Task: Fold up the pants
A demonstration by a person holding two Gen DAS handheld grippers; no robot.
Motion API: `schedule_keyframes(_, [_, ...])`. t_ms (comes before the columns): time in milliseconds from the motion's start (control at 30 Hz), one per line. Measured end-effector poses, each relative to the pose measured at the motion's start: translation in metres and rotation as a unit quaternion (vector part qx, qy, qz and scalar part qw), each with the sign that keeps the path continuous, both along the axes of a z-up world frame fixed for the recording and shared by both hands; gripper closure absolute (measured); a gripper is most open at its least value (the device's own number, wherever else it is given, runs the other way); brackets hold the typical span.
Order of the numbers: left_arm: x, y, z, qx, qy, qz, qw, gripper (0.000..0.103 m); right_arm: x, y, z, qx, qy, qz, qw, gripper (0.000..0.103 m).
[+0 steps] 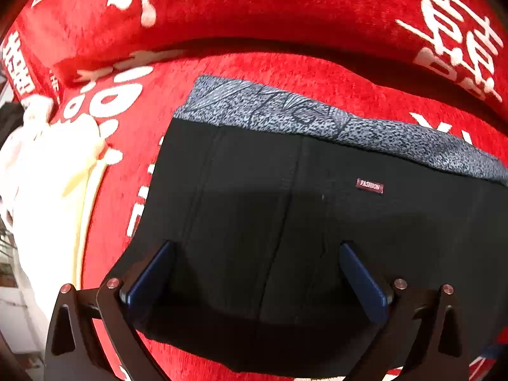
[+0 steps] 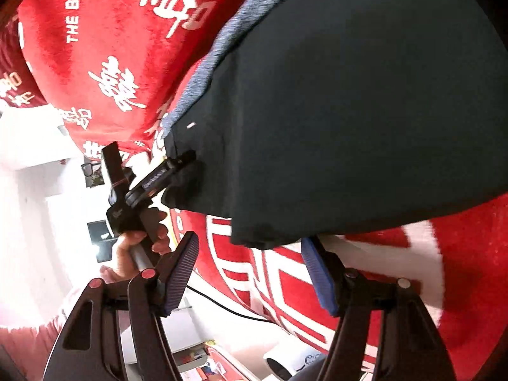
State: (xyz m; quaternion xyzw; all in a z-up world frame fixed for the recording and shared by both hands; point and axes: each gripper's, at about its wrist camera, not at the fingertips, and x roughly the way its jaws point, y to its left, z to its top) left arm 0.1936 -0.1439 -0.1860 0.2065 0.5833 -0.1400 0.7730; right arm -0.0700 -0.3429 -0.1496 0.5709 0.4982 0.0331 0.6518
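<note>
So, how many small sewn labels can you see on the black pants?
1. A small "FASHION" label sits on the black pants, just below the grey patterned waistband, right of the centre seam. Others may be hidden under the folded cloth.

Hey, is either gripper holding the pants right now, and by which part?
Neither. The left gripper and right gripper both stand open at the black pants, gripping nothing.

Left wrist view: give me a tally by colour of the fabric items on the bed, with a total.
Black with grey waistband: 1, the pants
Red with white lettering: 1, the blanket
White or cream: 1, the cloth at the left edge
Total: 3
</note>
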Motion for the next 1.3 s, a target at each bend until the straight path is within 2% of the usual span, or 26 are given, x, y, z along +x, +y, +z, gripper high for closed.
schedule_keyframes(100, [0.001,0.005,-0.001,-0.015,0.002,-0.002,0.9999,0.0,-0.006,0.002,0.002,-0.007,0.006,0.004,1.0,0.033])
schedule_keyframes(200, [0.001,0.006,-0.002,-0.021,0.002,-0.01,0.9997,0.0,-0.002,-0.004,-0.004,0.015,0.013,-0.016,1.0,0.036])
schedule_keyframes(267, [0.003,0.007,0.001,-0.023,0.003,-0.015,0.9996,0.0,-0.001,-0.005,-0.006,0.016,0.022,-0.019,0.999,0.045])
schedule_keyframes(300, [0.002,0.007,0.001,-0.023,0.003,-0.016,0.9996,0.0,0.006,-0.005,-0.004,0.015,0.028,-0.018,0.999,0.047])
schedule_keyframes(500, [0.003,0.006,-0.001,-0.02,-0.003,-0.017,0.9997,0.0,-0.001,0.007,0.008,0.019,0.016,-0.005,1.0,0.047])
schedule_keyframes(667, [-0.001,0.005,0.001,-0.022,-0.004,-0.018,0.9996,0.0,0.017,0.009,-0.009,0.032,0.011,-0.027,0.999,0.049])
schedule_keyframes(700, [-0.001,0.005,0.002,-0.022,-0.002,-0.019,0.9996,0.0,0.018,0.007,-0.014,0.039,0.015,-0.039,0.998,0.053])
schedule_keyframes(733, [-0.001,0.005,0.002,-0.021,-0.001,-0.02,0.9996,0.0,0.017,0.004,-0.017,0.047,0.019,-0.053,0.997,0.077])
schedule_keyframes(767, [-0.001,0.005,0.003,-0.019,-0.001,-0.025,0.9995,0.0,0.016,0.001,-0.016,0.047,0.024,-0.062,0.997,0.095])
schedule_keyframes(833, [-0.001,0.007,0.003,-0.018,0.001,-0.034,0.9993,0.0,0.019,-0.002,-0.003,0.042,0.004,-0.061,0.997,0.095])
schedule_keyframes(867, [0.0,0.008,0.003,-0.02,0.002,-0.036,0.9991,0.0,0.021,0.0,0.011,0.017,-0.01,-0.046,0.999,0.096])
schedule_keyframes(933, [0.0,0.011,0.002,-0.027,0.004,-0.04,0.9988,0.0,0.022,0.005,0.022,-0.011,-0.012,-0.023,1.0,0.096])
schedule_keyframes(1033, [-0.003,0.009,0.004,-0.016,0.0,-0.042,0.999,0.0,0.015,0.014,-0.003,-0.029,0.054,-0.004,0.998,0.096])
schedule_keyframes(1100, [-0.008,0.006,0.008,0.002,0.001,-0.04,0.9992,0.0,0.008,0.015,-0.011,-0.016,0.064,-0.009,0.998,0.095])
schedule_keyframes(1167, [-0.021,-0.001,0.015,0.018,-0.001,-0.053,0.9984,0.0,0.004,0.013,-0.002,-0.016,0.074,0.009,0.997,0.071])
schedule_keyframes(1233, [-0.04,-0.012,0.025,0.005,0.0,-0.079,0.9969,0.0,0.001,0.008,0.014,-0.046,0.071,0.031,0.996,0.062])
schedule_keyframes(1300, [-0.068,-0.034,0.037,-0.027,0.007,-0.112,0.9933,0.0,-0.002,-0.009,0.04,-0.109,0.051,0.044,0.992,0.062])
